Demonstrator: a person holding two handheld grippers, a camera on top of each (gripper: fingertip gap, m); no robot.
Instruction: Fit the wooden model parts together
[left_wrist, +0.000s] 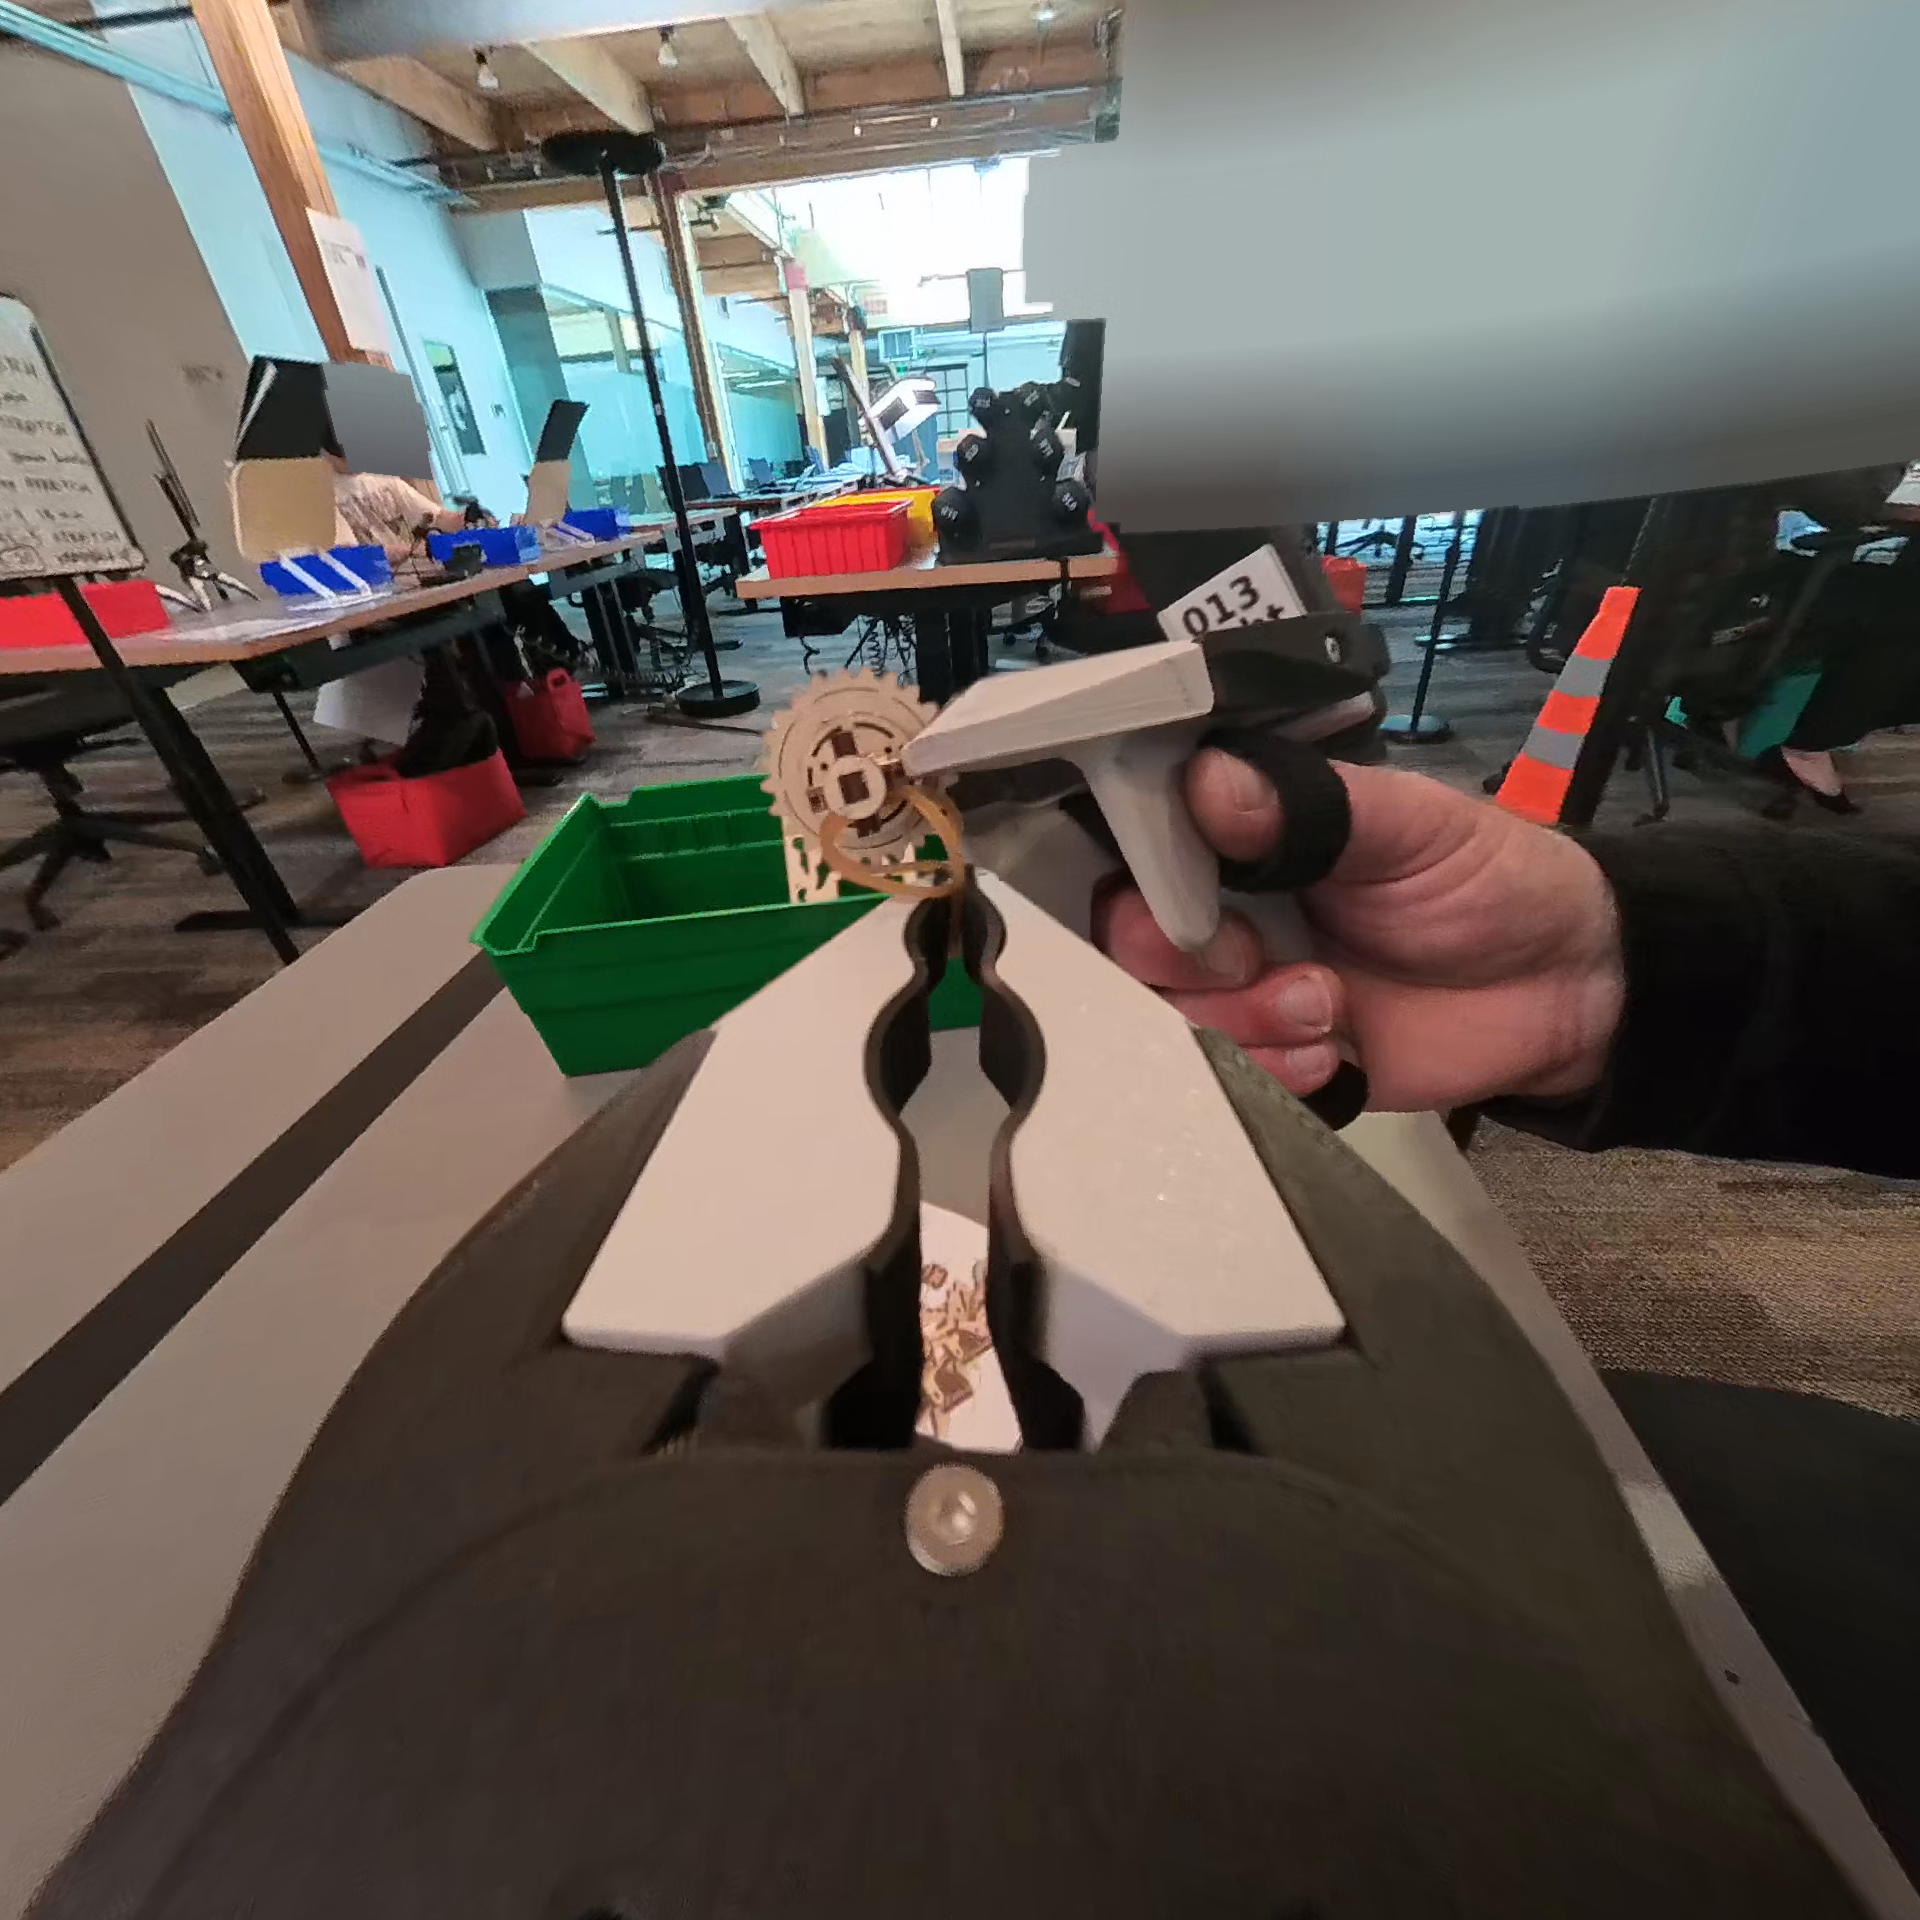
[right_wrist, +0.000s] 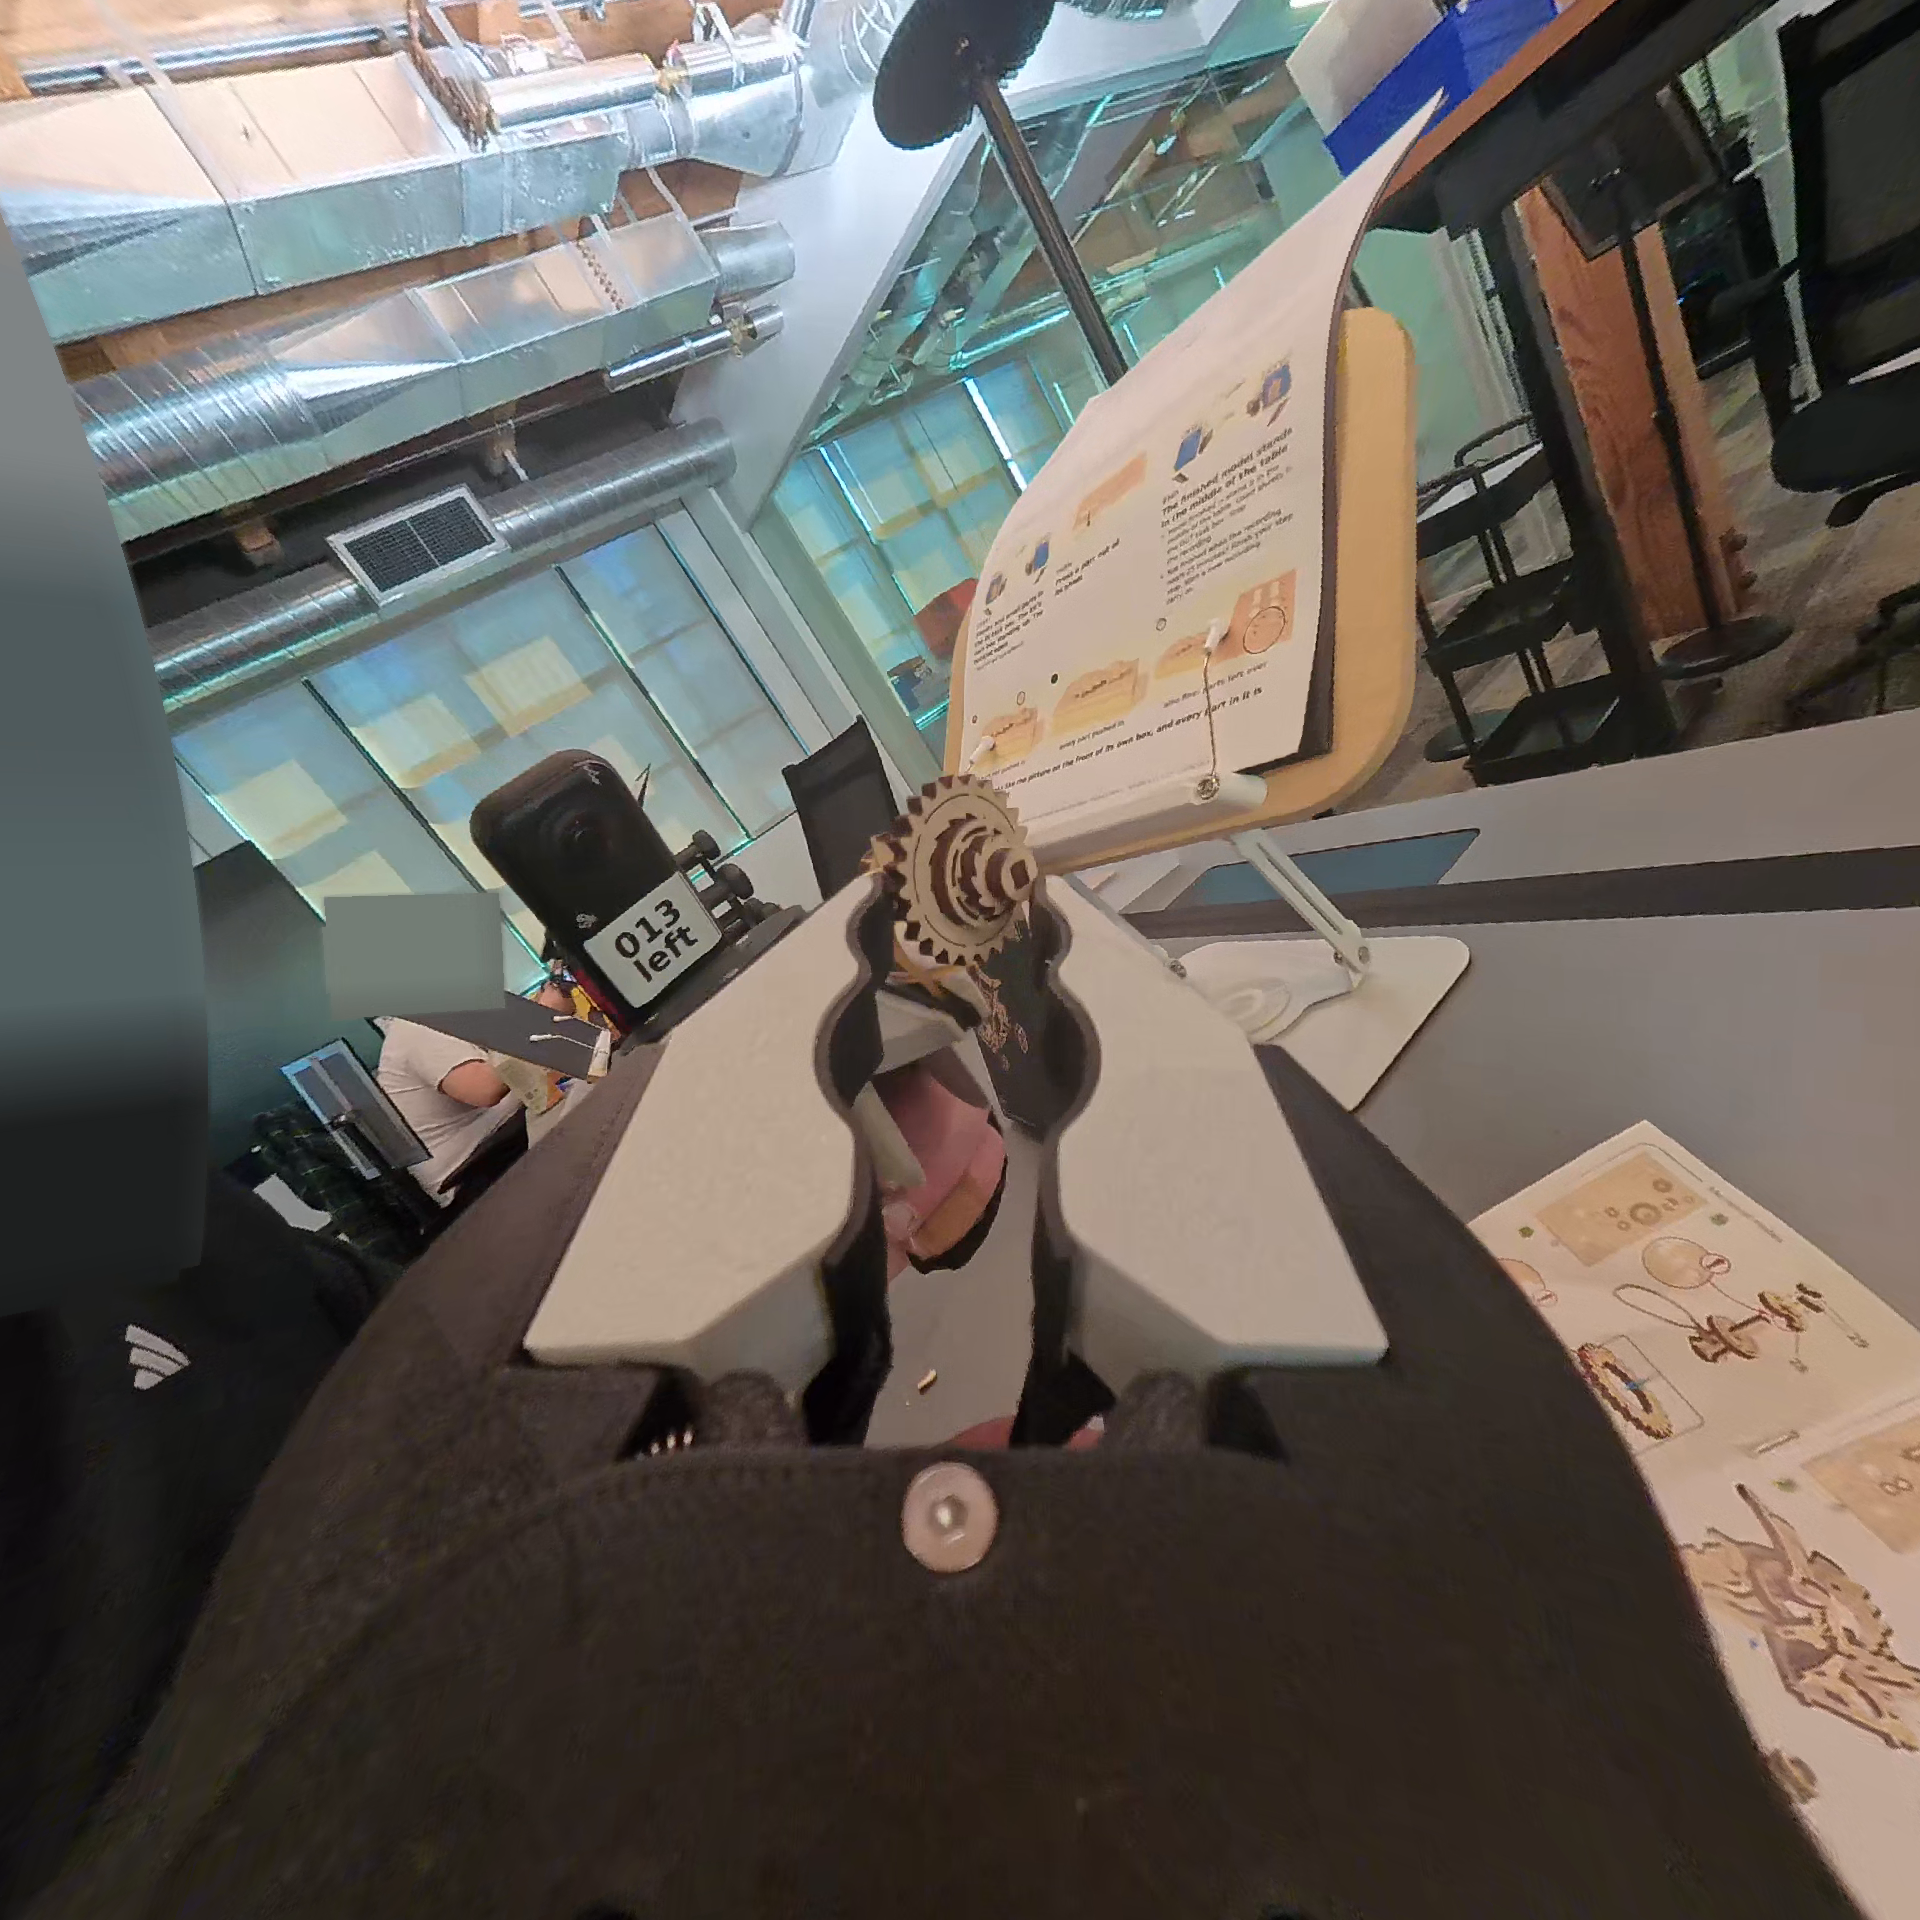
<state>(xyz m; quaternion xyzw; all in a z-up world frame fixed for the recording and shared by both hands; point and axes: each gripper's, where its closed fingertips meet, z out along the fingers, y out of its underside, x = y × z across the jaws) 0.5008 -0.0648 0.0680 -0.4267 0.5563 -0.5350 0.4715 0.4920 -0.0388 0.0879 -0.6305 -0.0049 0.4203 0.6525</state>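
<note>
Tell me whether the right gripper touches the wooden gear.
Touching. In the left wrist view, the right gripper tip presses on the hub of the wooden gear.

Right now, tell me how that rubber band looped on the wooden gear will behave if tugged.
The rubber band hangs in a slack loop, so it is probably floppy and stretchy. The wooden gear looks thin and cut through, so likely light and fragile. The band may slip off.

Bright daylight, soft shadows (edges warped, background blurred).

White printed tag (left_wrist: 1231, 605) right of gear (left_wrist: 847, 774). Second tag (right_wrist: 649, 940) left of gear; text-bearing instruction sheet (right_wrist: 1153, 582) behind it
</note>
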